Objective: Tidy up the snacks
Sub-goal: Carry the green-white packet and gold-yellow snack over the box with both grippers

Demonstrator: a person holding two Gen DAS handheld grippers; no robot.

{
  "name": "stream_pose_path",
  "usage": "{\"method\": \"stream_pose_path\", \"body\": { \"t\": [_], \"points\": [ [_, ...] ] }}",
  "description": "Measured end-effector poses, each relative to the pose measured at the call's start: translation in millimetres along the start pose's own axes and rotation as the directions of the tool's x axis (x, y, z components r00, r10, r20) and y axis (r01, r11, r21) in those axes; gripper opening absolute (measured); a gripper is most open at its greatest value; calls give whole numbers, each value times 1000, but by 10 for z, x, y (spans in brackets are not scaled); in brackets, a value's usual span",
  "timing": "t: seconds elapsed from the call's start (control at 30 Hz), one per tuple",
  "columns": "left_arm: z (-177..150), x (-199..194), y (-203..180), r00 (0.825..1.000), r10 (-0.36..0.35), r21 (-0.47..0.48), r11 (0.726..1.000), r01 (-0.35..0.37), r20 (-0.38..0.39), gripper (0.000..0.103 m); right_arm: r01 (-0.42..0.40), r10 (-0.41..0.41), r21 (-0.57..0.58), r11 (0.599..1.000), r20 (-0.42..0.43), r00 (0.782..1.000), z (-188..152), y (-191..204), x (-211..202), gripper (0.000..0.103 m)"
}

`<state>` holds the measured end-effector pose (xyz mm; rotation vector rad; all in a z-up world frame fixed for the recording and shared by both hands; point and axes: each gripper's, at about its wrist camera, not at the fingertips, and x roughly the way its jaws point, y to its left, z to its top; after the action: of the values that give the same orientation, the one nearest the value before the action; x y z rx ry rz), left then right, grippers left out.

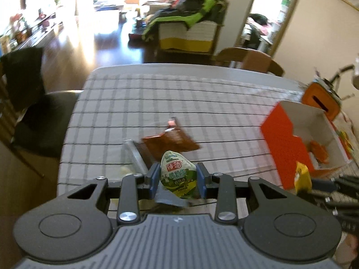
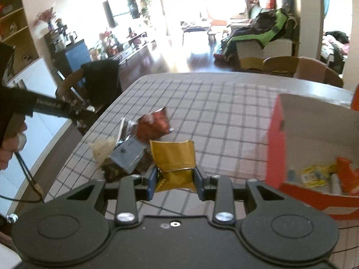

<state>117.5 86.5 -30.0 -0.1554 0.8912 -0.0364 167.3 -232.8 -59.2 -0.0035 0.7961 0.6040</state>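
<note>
Clamped in our left gripper [image 1: 178, 178], we are carrying a green packet [image 1: 178, 174], while our right gripper [image 2: 175, 180] is pinching a gold packet [image 2: 174, 160], both seemingly bound for the orange box [image 2: 291, 148] beside the remaining snacks [image 2: 152, 124].

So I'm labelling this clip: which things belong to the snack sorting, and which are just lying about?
Job:
left gripper holding green-white snack pack
right gripper holding gold packet
red snack packet
orange box

Lying about:
black-draped chair
wooden chair
</note>
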Motion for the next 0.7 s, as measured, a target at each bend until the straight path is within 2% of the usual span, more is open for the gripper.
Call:
{"method": "stream_pose_path", "body": {
  "t": [0.4,0.7],
  "points": [
    [148,126,-1232,995,-104,155,983,101,12,34,89,-94,68,994,70,993,47,-767,-464,34],
    [219,440,-2105,991,-134,246,960,134,-19,34,170,-179,111,979,74,981,18,-1394,-601,34]
  ]
}}
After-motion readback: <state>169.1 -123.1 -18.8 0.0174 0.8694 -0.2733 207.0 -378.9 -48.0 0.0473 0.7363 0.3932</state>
